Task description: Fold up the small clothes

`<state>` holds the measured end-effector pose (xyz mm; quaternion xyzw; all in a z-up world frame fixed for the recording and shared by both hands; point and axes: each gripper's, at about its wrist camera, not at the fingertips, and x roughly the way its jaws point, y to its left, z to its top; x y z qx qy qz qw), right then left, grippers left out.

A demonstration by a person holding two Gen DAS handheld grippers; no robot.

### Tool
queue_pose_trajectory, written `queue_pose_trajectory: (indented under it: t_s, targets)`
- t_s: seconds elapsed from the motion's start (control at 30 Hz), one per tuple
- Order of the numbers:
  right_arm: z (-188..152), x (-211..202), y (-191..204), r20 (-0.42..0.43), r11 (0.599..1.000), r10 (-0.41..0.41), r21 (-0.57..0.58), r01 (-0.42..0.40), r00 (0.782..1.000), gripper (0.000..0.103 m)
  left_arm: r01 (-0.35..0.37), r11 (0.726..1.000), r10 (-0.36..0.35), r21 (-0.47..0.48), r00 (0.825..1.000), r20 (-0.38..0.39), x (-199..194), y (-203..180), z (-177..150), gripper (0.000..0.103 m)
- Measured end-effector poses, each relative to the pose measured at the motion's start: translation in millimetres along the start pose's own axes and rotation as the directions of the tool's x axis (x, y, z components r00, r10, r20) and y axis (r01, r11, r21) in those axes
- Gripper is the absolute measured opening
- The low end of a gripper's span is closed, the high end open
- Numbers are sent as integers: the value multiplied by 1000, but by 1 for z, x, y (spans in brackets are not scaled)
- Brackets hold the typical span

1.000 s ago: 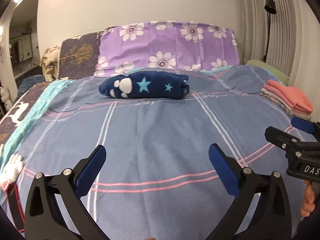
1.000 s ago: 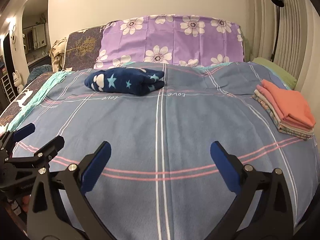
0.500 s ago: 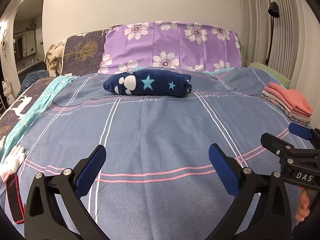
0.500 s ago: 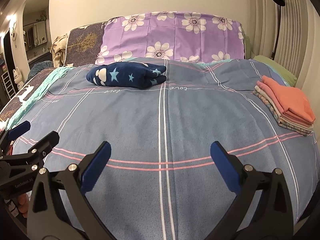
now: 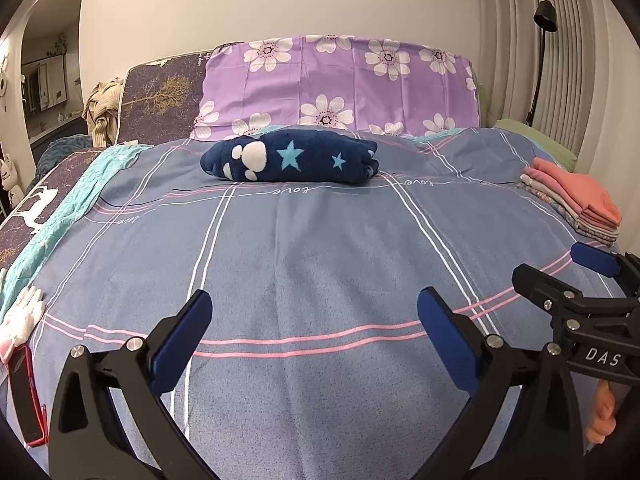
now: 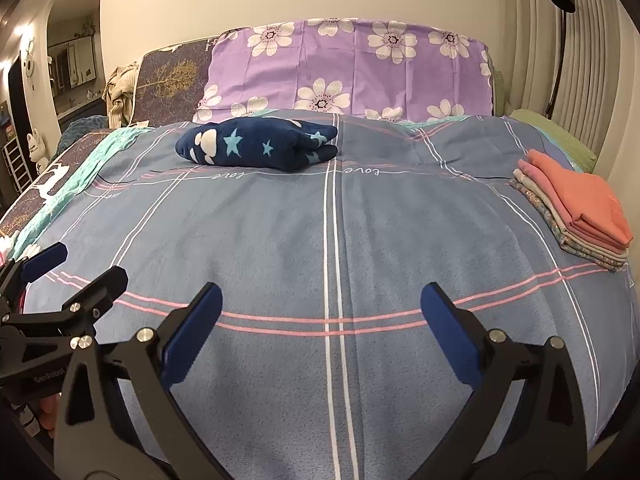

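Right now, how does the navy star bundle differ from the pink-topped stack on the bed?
1. The navy star bundle is one plush piece, loosely rolled and rounded; the pink-topped stack is several thin garments folded flat and layered.
2. The bundle is patterned with stars and white shapes; the stack's top piece is plain salmon pink.
3. The bundle lies at the far middle near the purple pillow; the stack sits at the right edge.

Both rest on the blue plaid bedspread, untouched by either gripper.
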<state>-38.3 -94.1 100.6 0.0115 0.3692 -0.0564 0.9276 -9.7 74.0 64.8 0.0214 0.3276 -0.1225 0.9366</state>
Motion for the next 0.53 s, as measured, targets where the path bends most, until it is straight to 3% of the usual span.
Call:
queue_pose_trajectory:
  t_s: [0.53]
  targets:
    - [-4,4,4,-13,1000,0,-3,0,1000,101,-3,1000,3,-6,1000,-19,2,-3,-4,102]
